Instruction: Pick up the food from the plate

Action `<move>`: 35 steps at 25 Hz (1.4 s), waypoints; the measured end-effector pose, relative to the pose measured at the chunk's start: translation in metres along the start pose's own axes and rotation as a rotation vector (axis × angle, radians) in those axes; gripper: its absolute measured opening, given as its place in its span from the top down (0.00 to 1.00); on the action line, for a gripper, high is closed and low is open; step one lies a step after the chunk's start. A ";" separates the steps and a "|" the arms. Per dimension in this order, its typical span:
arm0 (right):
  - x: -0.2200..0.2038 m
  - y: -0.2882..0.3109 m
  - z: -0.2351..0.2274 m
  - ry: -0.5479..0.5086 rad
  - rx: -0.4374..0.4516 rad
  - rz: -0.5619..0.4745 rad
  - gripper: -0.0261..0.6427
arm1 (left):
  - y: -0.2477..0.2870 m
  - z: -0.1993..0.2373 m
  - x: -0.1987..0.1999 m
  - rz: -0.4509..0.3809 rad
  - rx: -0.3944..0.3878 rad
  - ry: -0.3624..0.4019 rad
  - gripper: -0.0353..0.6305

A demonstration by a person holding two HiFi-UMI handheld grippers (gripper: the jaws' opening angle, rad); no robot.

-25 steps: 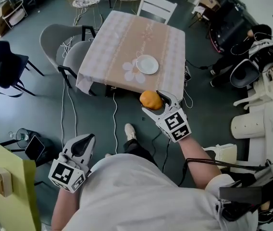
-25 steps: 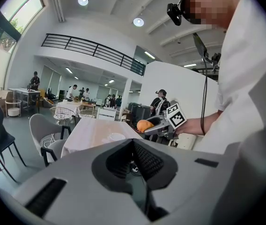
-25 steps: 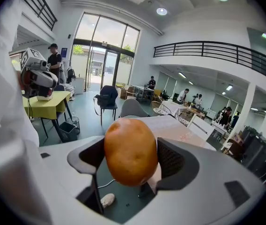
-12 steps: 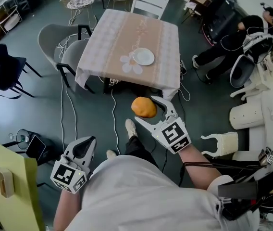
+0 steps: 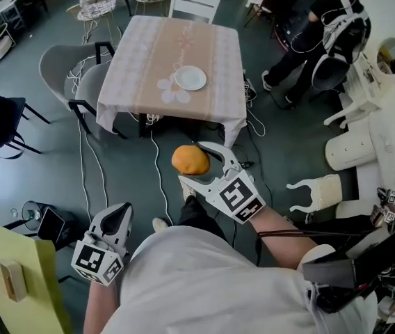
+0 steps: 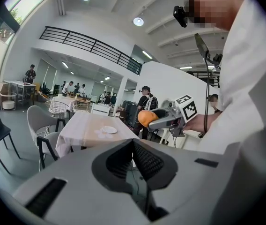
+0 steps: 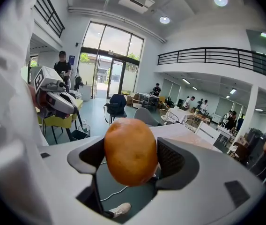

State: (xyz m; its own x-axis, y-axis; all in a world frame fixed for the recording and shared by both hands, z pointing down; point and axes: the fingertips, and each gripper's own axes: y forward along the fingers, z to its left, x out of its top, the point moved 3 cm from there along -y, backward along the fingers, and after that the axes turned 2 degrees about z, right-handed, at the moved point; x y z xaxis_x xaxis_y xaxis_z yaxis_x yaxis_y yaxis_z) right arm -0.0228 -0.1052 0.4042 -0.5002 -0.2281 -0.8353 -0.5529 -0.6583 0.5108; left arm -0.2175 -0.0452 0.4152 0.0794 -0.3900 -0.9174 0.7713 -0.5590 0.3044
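An orange, egg-shaped piece of food (image 5: 190, 160) hangs in the air in front of the table, clamped between the jaws of my right gripper (image 5: 199, 161). In the right gripper view the food (image 7: 130, 151) fills the gap between the two dark pads. The white plate (image 5: 190, 78) on the table (image 5: 149, 54) holds nothing. My left gripper (image 5: 117, 219) is low at my left side, far from the table, its jaws pressed together with nothing between them (image 6: 133, 159). From the left gripper view I see the right gripper carrying the food (image 6: 145, 117).
Grey chairs (image 5: 69, 72) stand at the table's left, a white chair (image 5: 194, 4) at its far end. Cables (image 5: 157, 179) trail across the dark floor. A person (image 5: 323, 26) stands at the upper right by white furniture (image 5: 347, 148). A yellow panel (image 5: 10, 273) is at my lower left.
The right gripper has carried the food back from the table's edge toward my body and to the left. The left gripper has stayed at my side.
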 end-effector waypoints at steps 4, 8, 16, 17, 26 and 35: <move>0.001 -0.001 0.003 -0.002 0.005 -0.003 0.43 | 0.002 -0.004 0.004 -0.001 -0.009 0.007 0.93; 0.000 -0.001 0.004 -0.008 0.010 -0.003 0.43 | 0.003 -0.006 0.003 0.002 -0.020 0.018 0.93; -0.003 0.002 0.001 -0.016 0.013 0.014 0.43 | 0.006 -0.005 0.004 0.008 -0.010 0.005 0.93; -0.002 0.003 0.000 -0.017 0.013 0.013 0.43 | 0.007 -0.005 0.004 0.009 -0.012 0.007 0.93; -0.003 0.003 -0.006 -0.011 0.009 0.013 0.43 | 0.014 -0.005 0.007 0.013 -0.016 0.006 0.93; -0.003 0.008 -0.018 -0.006 0.005 0.016 0.43 | 0.024 0.000 0.012 0.023 -0.025 0.007 0.93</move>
State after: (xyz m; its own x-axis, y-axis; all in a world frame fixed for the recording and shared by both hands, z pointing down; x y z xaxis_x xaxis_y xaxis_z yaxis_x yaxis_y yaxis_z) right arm -0.0136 -0.1223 0.4074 -0.5129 -0.2344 -0.8258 -0.5482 -0.6508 0.5253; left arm -0.1976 -0.0635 0.4113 0.1020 -0.3977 -0.9118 0.7845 -0.5315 0.3195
